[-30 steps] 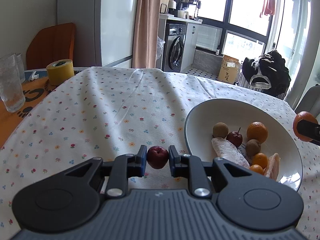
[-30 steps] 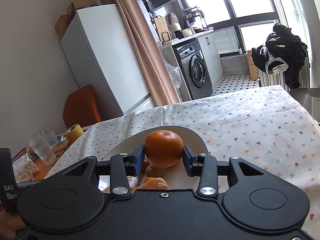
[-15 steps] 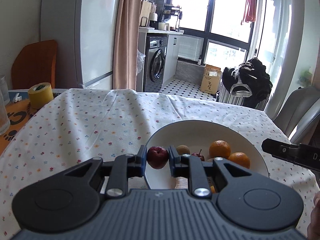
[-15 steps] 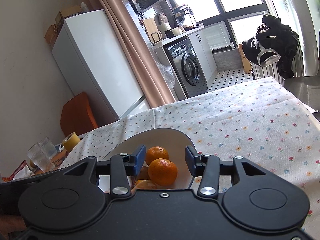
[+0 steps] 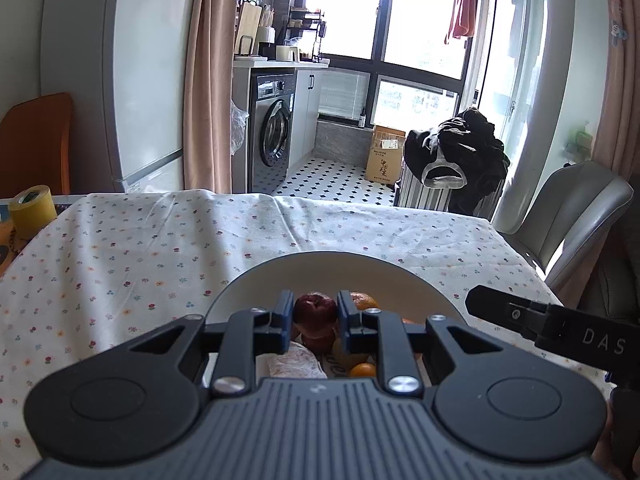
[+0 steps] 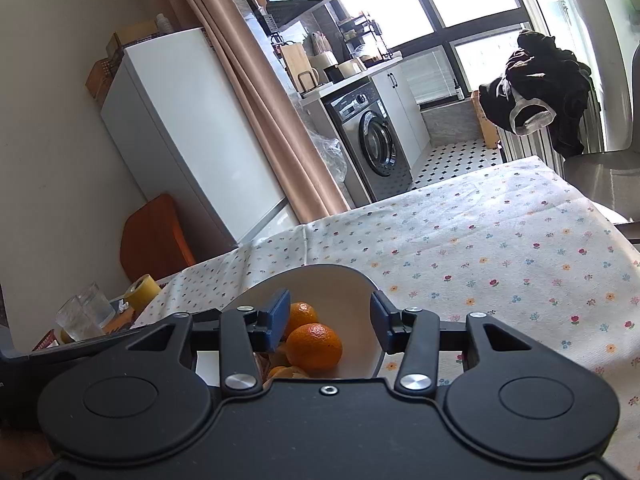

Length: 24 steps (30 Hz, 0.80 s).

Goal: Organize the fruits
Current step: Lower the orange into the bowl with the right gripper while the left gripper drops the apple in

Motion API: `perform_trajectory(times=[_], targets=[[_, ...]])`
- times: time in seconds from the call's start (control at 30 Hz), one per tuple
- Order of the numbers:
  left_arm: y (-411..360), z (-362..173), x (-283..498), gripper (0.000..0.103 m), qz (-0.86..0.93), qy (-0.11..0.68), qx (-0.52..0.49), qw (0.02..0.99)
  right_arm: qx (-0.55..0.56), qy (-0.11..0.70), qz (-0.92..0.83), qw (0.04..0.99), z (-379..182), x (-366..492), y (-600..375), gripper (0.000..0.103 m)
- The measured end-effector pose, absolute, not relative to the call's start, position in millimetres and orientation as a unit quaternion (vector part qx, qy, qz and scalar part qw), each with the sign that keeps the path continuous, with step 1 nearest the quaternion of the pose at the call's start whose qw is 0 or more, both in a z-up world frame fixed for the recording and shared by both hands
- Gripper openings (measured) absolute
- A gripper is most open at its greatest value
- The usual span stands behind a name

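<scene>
Dark red and glossy, the small apple (image 5: 315, 307) sits pinched between the blue pads of the left gripper (image 5: 315, 312), whose jaws are clamped on its two sides, and it is held over the white bowl (image 5: 280, 280) on the flowered counter (image 5: 160, 248); it is round with no long axis, and which way its stem points cannot be told. Over the same bowl the right gripper (image 6: 329, 320) has its jaws spread apart with nothing between them, and a bright, pebbled orange (image 6: 314, 346) lies in the bowl below the gap, nearer the left pad, beside a second orange (image 6: 302, 314).
</scene>
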<state>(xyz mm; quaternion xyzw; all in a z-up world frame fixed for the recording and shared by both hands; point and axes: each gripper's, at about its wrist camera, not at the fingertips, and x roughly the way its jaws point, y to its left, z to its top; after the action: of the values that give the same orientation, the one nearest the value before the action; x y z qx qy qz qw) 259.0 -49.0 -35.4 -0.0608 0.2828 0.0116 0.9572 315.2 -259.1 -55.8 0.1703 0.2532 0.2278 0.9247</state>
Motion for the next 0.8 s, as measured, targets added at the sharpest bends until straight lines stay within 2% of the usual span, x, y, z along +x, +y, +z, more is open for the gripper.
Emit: perform_trajectory(times=[0.13,0.33,0.4,0.47,0.8], targets=[[-48.2,-34.5,257.9,0.031,0.008,0.283,-0.076,0.956,0.169,0.25,0.232,0.925,-54.6,313.4,-258.3,0.047],[-43.0,-28.3,244.9,0.036,0.027,0.279,-0.08,0.957,0.166,0.247,0.241,0.924,-52.5,310.5,-254.8,0.048],[-42.0,-26.0,238.1,0.042,0.03,0.276,-0.077,0.958,0.164,0.247,0.242,0.924,-51.9,309.5,-253.6,0.048],[-40.7,-24.3,232.7,0.053,0.033,0.272,-0.079,0.958,0.163,0.246,0.243,0.924,-51.3,309.0,-252.1,0.049],[-35.0,-12.8,201.8,0.078,0.054,0.255,-0.081,0.962,0.152,0.251,0.257,0.921,-43.7,294.6,-249.5,0.057]])
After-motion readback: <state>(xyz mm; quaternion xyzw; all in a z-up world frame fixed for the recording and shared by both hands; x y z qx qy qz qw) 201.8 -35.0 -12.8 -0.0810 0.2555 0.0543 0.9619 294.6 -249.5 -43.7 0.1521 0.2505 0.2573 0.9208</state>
